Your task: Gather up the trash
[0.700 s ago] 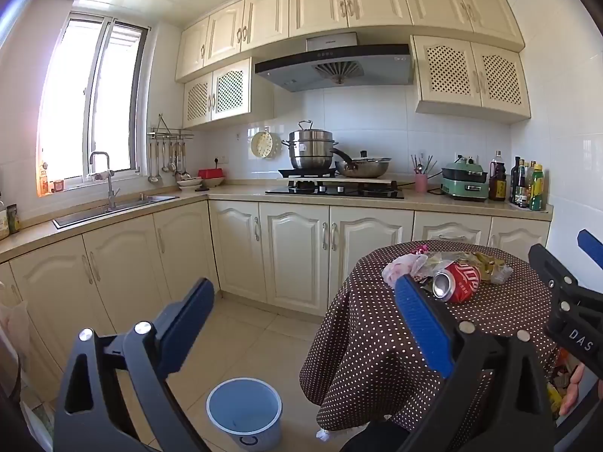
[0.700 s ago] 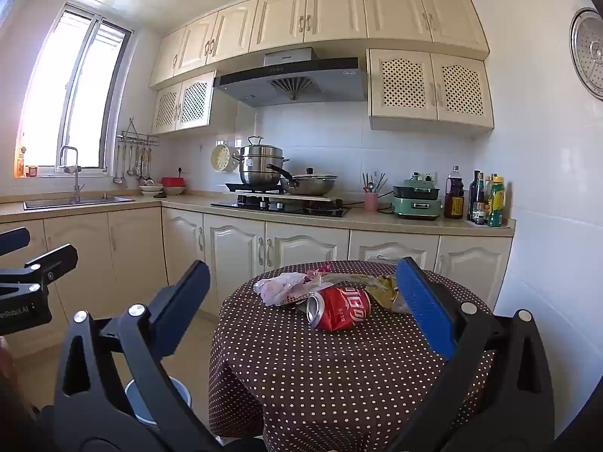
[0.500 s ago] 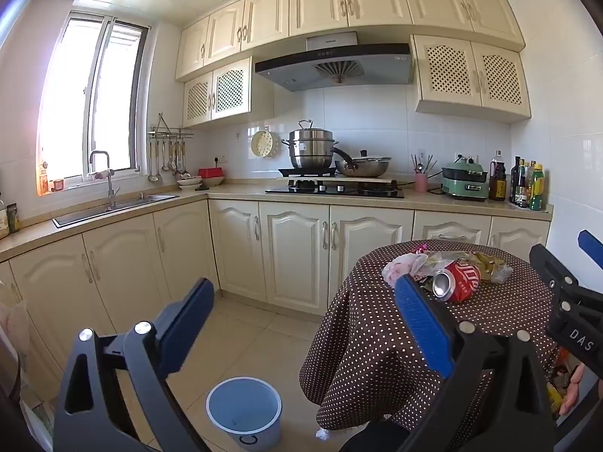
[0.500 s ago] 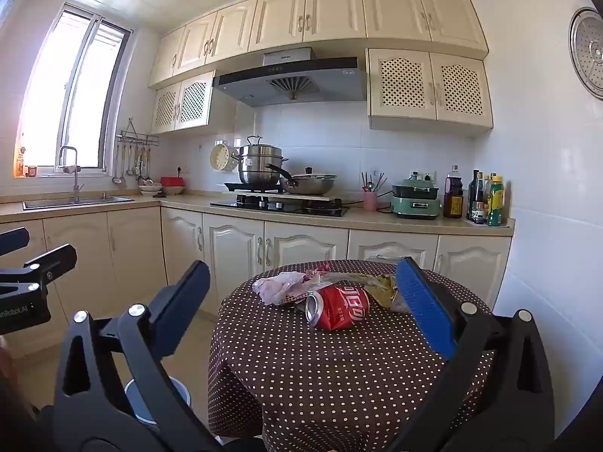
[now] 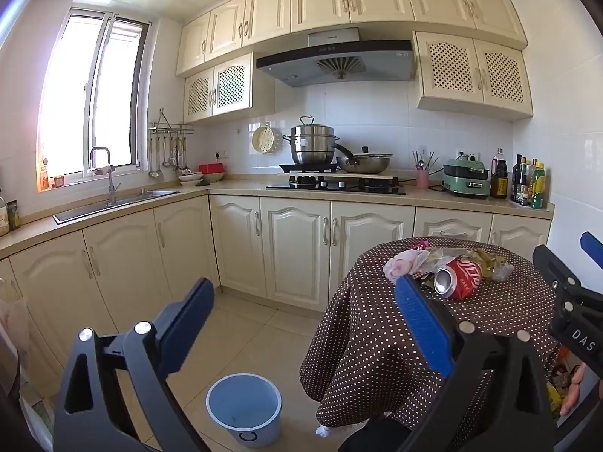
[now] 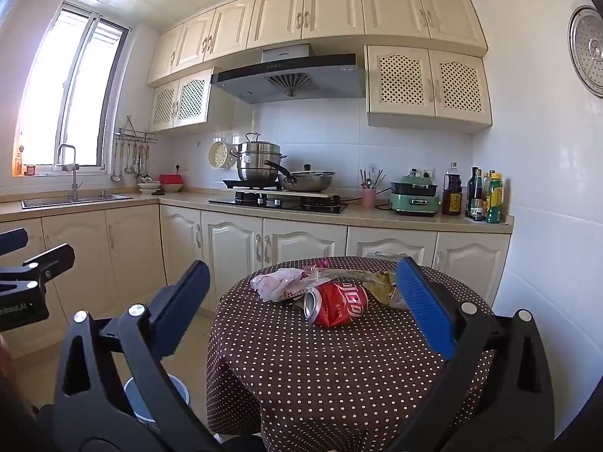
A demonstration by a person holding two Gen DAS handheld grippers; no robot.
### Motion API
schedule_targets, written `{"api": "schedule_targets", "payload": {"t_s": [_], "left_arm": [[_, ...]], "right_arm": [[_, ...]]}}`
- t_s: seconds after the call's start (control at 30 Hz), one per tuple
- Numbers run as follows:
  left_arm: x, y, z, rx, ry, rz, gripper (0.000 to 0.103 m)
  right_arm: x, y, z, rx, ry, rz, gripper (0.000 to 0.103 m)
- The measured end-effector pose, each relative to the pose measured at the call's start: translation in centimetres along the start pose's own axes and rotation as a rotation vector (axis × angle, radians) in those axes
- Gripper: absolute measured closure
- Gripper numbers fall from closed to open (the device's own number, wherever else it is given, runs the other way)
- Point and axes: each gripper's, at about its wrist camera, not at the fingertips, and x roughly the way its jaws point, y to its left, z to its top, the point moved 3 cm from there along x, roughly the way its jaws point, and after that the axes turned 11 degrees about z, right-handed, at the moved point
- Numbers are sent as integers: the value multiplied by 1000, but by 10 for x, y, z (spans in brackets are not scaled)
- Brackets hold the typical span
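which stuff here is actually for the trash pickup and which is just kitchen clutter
For the job:
- red can, lying on its side on the table
- crumpled pink bag behind it
- yellowish wrapper beside the can
- blue bin on the floor by the table

Just lying about:
- steamer pot and pan on the stove
- green appliance
- bottles on the counter

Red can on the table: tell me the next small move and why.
Probably ease the right tool forward to straddle the red can. Both tools are open and empty, the can lies on its side on the dotted table, and the blue bin waits on the floor.
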Motion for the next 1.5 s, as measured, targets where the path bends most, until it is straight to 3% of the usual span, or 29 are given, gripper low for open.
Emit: {"api": "schedule_targets", "payload": {"t_s": [1.5], "left_arm": [[2,-11,-2,28,18,2,8]], "right_arm": [[1,-5,-4,19,29,-10,6]]}}
